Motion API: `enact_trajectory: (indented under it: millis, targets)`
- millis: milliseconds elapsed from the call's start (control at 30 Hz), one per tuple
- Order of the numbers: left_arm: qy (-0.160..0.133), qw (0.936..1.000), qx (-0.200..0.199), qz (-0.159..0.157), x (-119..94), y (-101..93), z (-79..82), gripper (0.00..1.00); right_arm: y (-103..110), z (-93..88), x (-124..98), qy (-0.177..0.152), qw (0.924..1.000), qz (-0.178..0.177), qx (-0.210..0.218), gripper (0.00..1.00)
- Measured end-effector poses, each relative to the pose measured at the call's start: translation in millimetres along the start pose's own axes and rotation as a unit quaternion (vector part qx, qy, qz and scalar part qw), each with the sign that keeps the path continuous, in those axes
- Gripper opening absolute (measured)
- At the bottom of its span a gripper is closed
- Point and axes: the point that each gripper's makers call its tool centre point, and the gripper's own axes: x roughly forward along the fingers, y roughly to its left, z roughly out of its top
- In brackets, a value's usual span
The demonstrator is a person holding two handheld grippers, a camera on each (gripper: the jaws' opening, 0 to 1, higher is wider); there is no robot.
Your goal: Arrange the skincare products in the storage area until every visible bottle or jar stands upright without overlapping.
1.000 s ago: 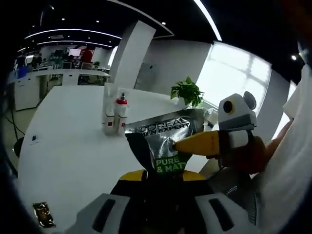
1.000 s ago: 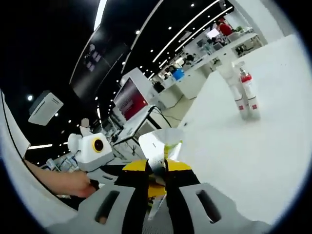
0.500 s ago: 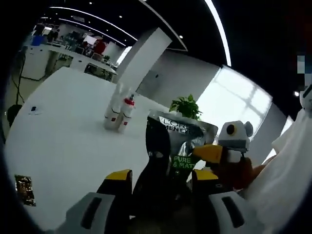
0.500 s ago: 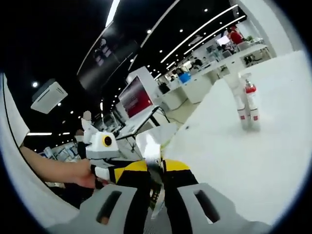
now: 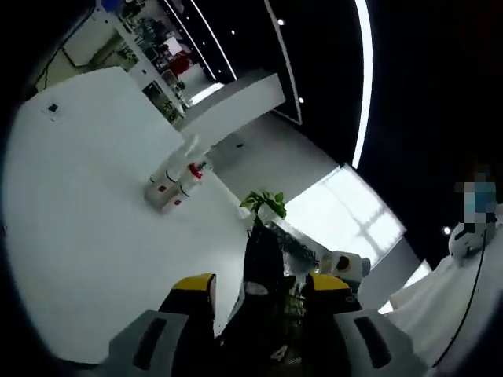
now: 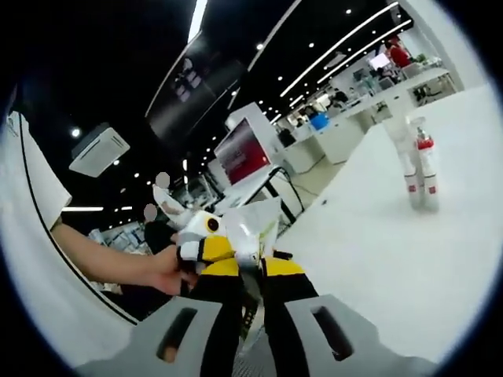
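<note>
Two grippers raised above white table (image 5: 71, 204), both tilted. Left gripper (image 5: 263, 287) clamped on dark foil skincare sachet (image 5: 263, 259), sachet standing up between yellow-tipped jaws. Right gripper (image 6: 244, 267) clamped on same sachet's silvery edge (image 6: 250, 232), bare forearm (image 6: 102, 263) reaching in from 9 o'clock. Pair of white bottles with red caps (image 5: 173, 184) upright, touching, at 11 o'clock, well apart from jaws.

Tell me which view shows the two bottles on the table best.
The left gripper view: the two bottles stand upright side by side on the white table, nearer the centre. The right gripper view shows them smaller, toward the edge.
</note>
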Motion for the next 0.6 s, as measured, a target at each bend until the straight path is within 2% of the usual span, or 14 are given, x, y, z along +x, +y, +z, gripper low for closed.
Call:
enact_trajectory:
  millis: [67, 100, 167, 267, 367, 400, 467, 533, 600]
  targets:
    - [0.01, 0.9997, -0.009, -0.02, -2.3, -5.5, -1.8, 0.26, 1.2, -0.6, 0.3, 0.002, 1.0, 0.002, 0.0, 0.06]
    - [0.009, 0.9999, -0.001, -0.01, -3.9, -1.4, -1.0, 0.25, 1.3, -0.4, 0.1, 0.001, 1.0, 0.002, -0.001, 0.06]
    - [-0.007, 0.9999, -0.009, -0.011, -3.9, -3.7, 4.8, 0.22, 0.2, 0.6, -0.8, -0.003, 1.0, 0.0, 0.002, 0.06]
    - [-0.013, 0.9997, -0.016, -0.01, -4.5, -3.9, 7.3, 0.18, -4.6, 3.0, -1.7, -0.01, 0.9999, -0.009, 0.009, 0.07]
    - [-0.026, 0.9996, -0.013, 0.006, -8.6, 3.0, 12.4, 0.04, -14.2, 8.0, -3.3, -0.025, 0.9991, -0.03, 0.018, 0.06]
    - [-0.021, 0.9994, -0.026, -0.01, -7.5, -2.7, 10.6, 0.01, -19.6, 9.8, -3.6, -0.03, 0.9984, -0.042, 0.025, 0.07]
    - [-0.023, 0.9995, 0.023, 0.004, -6.2, -3.0, 10.5, 0.01, -21.8, 9.7, -2.5, -0.03, 0.9981, -0.044, 0.031, 0.06]
    - [-0.024, 0.9997, 0.001, -0.002, -6.7, -5.1, 9.1, 0.01, -23.1, 10.0, -2.5, -0.032, 0.9978, -0.051, 0.027, 0.06]
    - [-0.026, 0.9996, -0.001, -0.006, -7.2, -6.8, 9.1, 0.01, -22.1, 10.0, -1.6, -0.033, 0.9978, -0.049, 0.03, 0.06]
